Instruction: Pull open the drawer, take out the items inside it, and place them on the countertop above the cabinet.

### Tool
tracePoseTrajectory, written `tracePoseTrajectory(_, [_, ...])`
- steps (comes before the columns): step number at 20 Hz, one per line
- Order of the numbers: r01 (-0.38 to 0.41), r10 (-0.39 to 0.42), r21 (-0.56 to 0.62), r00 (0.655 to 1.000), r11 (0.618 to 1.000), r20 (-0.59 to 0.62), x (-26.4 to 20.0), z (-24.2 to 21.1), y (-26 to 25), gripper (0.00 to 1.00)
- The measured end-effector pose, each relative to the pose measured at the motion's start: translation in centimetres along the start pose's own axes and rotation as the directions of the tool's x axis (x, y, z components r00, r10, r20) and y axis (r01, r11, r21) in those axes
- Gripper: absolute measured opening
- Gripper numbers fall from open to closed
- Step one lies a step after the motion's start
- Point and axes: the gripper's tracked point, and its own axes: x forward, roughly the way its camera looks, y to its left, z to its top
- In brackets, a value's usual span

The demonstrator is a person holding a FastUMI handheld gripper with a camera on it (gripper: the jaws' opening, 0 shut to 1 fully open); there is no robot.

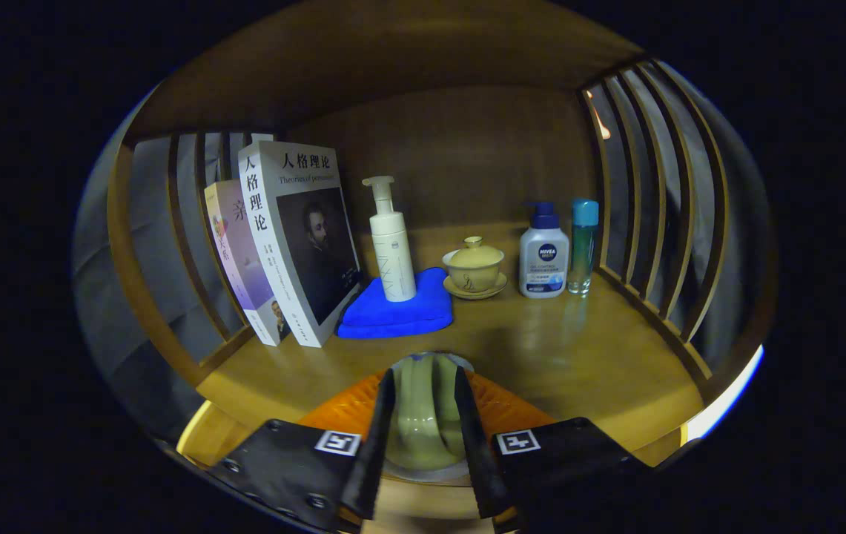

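The tool (423,437) grips a pale green object (423,415) that looks like a smooth glazed cup or small bottle; both fingers (377,437) press against its sides, and its exact kind cannot be told. An orange ribbed object (348,408) shows on either side of the fingers, directly behind them and low over the front edge of the worktop (563,356). Whether the pale green object rests on the wood or hangs just above it is unclear.

Beyond the fingers, on the wooden worktop, lies a folded blue cloth (397,315). A white pump bottle (391,245) stands upright on that cloth. Just beside the cloth, away from the books, sits a yellowish lidded tea bowl (474,267) on its saucer. Further along stands a white bottle with a dark blue cap (543,256), and touching or nearly touching it is a slim clear bottle with a teal cap (583,248).

On the other side of the cloth, two books lean together against the slatted side rail (185,245): a grey-white book with a portrait on its cover (304,245) in front, and a pale purple book (237,259) behind it. A matching slatted rail (660,208) closes the opposite side, and a plain wooden back panel (460,156) stands behind everything.
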Motion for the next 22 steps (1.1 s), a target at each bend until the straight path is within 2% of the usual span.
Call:
tracePoseTrajectory(4, [0.013, -0.007, -0.054, 0.995, 0.998, 0.098, -1.7, 1.7, 0.7, 0.99])
tracePoseTrajectory(7, [0.018, -0.004, -0.087, 0.987, 0.996, 0.161, -4.6, 2.6, 1.4, 0.98])
tracePoseTrajectory(12, [0.004, 0.01, -0.055, 0.964, 0.998, 0.264, -10.4, 2.3, 2.8, 0.98])
tracePoseTrajectory(22, [0.02, 0.023, -0.11, 0.924, 0.994, 0.381, -20.4, -4.9, 4.4, 0.98])
